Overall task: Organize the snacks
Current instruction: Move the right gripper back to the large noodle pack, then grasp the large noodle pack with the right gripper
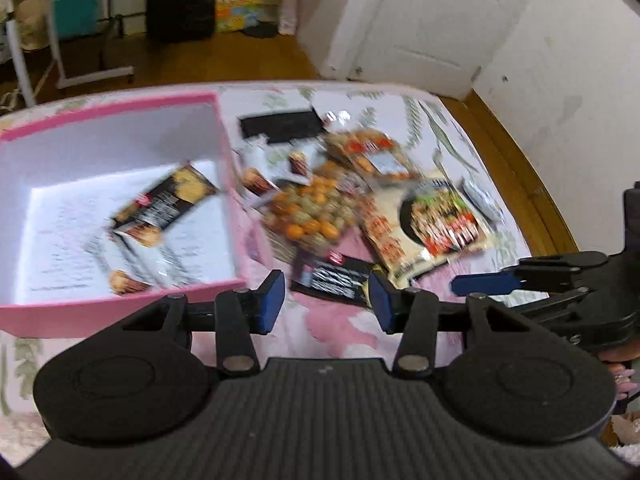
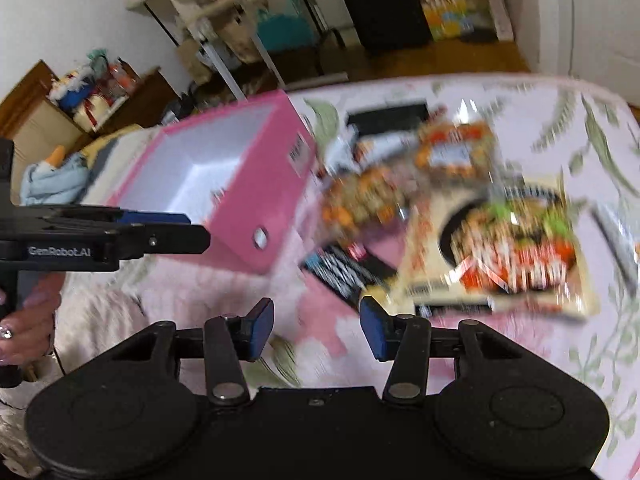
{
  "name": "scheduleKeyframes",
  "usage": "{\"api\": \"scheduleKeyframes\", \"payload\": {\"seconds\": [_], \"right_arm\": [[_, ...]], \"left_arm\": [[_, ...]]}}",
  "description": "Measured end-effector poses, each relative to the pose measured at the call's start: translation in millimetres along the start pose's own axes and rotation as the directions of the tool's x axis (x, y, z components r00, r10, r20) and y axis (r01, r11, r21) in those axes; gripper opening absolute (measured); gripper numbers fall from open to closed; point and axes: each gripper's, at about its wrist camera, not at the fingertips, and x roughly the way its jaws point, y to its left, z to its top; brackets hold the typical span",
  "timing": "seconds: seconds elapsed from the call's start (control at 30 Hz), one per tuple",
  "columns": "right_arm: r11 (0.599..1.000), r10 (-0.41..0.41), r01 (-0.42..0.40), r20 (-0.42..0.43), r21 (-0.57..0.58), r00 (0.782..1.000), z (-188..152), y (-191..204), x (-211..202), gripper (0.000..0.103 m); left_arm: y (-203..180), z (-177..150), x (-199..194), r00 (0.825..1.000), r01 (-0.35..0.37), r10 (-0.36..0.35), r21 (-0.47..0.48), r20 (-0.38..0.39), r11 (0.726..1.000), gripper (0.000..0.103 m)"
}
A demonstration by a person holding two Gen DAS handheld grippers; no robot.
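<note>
Two grippers hover over a bed with a floral cover (image 2: 560, 128), each with its jaws spread and nothing between them: the left gripper (image 1: 326, 300) and the right gripper (image 2: 316, 330). Just ahead of both lies a black snack packet (image 1: 336, 280), and beyond it a loose heap of snack bags (image 1: 400, 208), blurred. To the left of the heap stands a pink box (image 1: 120, 312), open, with a dark snack packet (image 1: 160, 208) inside.

An open pink box (image 1: 120, 312) holds two dark snack packets (image 1: 160, 208); more bright packets (image 1: 440, 220) lie heaped just right of it.
</note>
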Motion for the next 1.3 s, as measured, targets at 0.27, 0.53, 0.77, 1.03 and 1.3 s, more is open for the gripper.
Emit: {"api": "scheduleKeyframes", "payload": {"seconds": [0.27,0.53,0.77,1.03,1.3], "right_arm": [[0.997,-0.055,0.056,-0.012,0.045,0.998,-19,-34,-4,0.053],[0.984,-0.180,0.178,0.106,0.032,0.978,18,-96,-40,0.056],[0.966,-0.254,0.251,0.060,0.054,0.965,47,-148,-1,0.066],[0.986,-0.117,0.121,-0.040,0.118,0.992,47,-169,35,0.071],[0.986,-0.091,0.096,-0.048,0.133,0.995,43,-160,36,0.064]], "left_arm": [[-19,-9,43,0.997,0.043,-0.045,-0.037,-0.061,0.998,0.045],[-45,14,83,0.998,0.064,-0.065,-0.123,-0.006,0.990,0.045],[-73,20,143,0.998,-0.052,0.050,-0.073,-0.026,0.996,0.049],[-62,22,178,0.993,0.019,-0.039,-0.173,-0.109,0.985,0.065],[-71,20,181,0.983,0.094,-0.120,-0.180,-0.142,0.979,0.061]]}}
